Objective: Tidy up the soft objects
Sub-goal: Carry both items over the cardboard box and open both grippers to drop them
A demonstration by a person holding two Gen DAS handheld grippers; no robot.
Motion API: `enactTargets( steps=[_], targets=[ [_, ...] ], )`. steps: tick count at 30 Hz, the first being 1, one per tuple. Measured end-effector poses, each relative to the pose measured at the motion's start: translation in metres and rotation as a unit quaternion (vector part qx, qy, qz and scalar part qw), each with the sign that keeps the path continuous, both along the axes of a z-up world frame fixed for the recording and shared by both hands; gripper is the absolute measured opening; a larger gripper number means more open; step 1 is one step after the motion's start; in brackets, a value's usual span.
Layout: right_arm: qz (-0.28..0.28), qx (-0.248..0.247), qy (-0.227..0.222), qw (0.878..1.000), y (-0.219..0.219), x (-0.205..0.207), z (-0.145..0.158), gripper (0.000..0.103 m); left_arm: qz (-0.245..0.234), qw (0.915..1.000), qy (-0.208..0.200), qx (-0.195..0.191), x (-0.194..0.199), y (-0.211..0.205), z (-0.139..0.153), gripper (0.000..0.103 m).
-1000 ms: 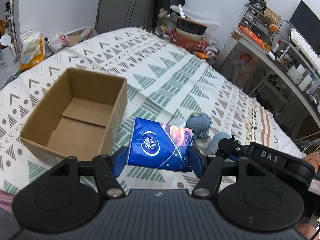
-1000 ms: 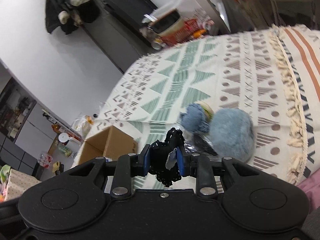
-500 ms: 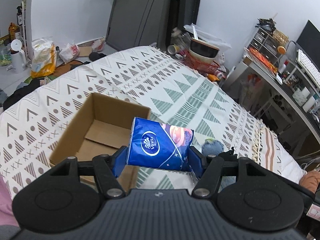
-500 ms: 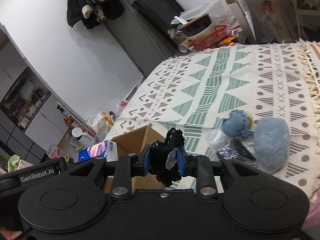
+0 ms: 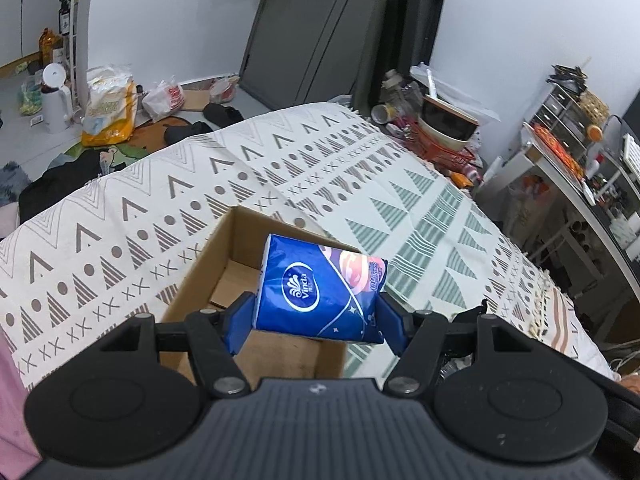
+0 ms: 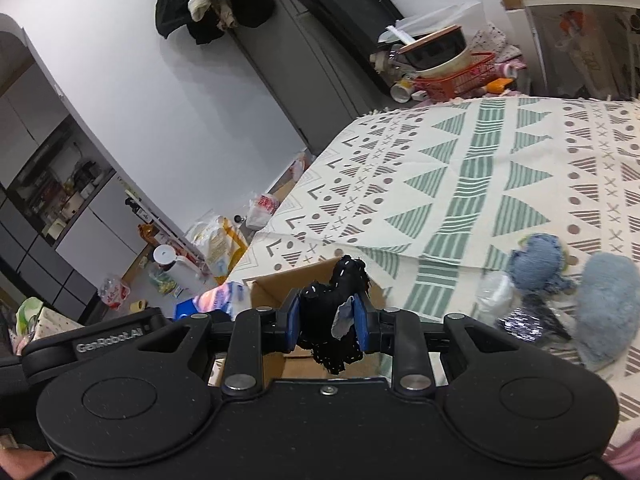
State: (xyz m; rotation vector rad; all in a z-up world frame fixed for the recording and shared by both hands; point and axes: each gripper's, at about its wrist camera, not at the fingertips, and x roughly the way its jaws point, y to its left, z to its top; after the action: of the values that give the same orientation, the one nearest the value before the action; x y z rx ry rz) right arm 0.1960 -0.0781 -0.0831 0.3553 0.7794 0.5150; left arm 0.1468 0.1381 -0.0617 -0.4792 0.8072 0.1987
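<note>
Sitting on the patterned bedspread [image 5: 280, 168], one open cardboard box [image 5: 208, 256] shows only its bare floor flaps; part of its inside is hidden behind the gripper and what it holds. The left gripper [image 5: 316, 320] is clamped on one blue tissue pack [image 5: 320, 288], pinched at both sides by its blue pads, and hangs tilted over the box opening. In the right wrist view the same box [image 6: 276, 284] lies at about 12 o'clock from the right gripper [image 6: 328, 322], which is closed on one black soft item [image 6: 336, 308] with a bit of grey cloth at its side; the item sticks up above the pads and dangles below them. Both grippers point forward and down at the bed, the left one visible at 9 o'clock from the right. At 3 o'clock from the right gripper, on the bedspread, lie one blue denim plush [image 6: 540, 256], one pale blue fluffy toy [image 6: 608, 304] and a shiny crumpled wrapper [image 6: 496, 292], close together and blurred. A red basket [image 5: 436, 148] with a bowl stands beyond the bed.
</note>
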Motion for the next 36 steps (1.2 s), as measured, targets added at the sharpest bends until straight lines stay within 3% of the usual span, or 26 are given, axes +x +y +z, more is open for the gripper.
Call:
enactTargets(
  steps=[17,24,29,31,33,36],
  targets=[
    [0.038,0.0,0.0,0.999,0.06,0.034,-0.031,0.028,0.015,0.999,0.033,-0.025,0.042,0.051,-0.05,0.064],
    [0.044,-0.005,0.01,0.999,0.069,0.042,-0.043,0.028,0.021,0.9977,0.036,-0.053,0.049,0.061,-0.059,0.069],
    [0.044,-0.005,0.007,0.999,0.074,0.044,-0.046,0.035,0.042,0.9973,0.048,-0.038,0.046,0.065,-0.055,0.073],
    [0.046,-0.007,0.001,0.999,0.074,0.043,-0.044,0.048,0.05,0.997,0.049,-0.034,0.043,0.067,-0.052,0.073],
    [0.041,-0.005,-0.009,0.999,0.071,0.041,-0.039,0.07,0.054,0.9969,0.047,-0.031,0.041,0.068,-0.047,0.073],
    [0.031,-0.005,-0.02,0.999,0.064,0.037,-0.031,0.084,0.06,0.997,0.042,-0.023,0.038,0.065,-0.039,0.073]
  ],
)
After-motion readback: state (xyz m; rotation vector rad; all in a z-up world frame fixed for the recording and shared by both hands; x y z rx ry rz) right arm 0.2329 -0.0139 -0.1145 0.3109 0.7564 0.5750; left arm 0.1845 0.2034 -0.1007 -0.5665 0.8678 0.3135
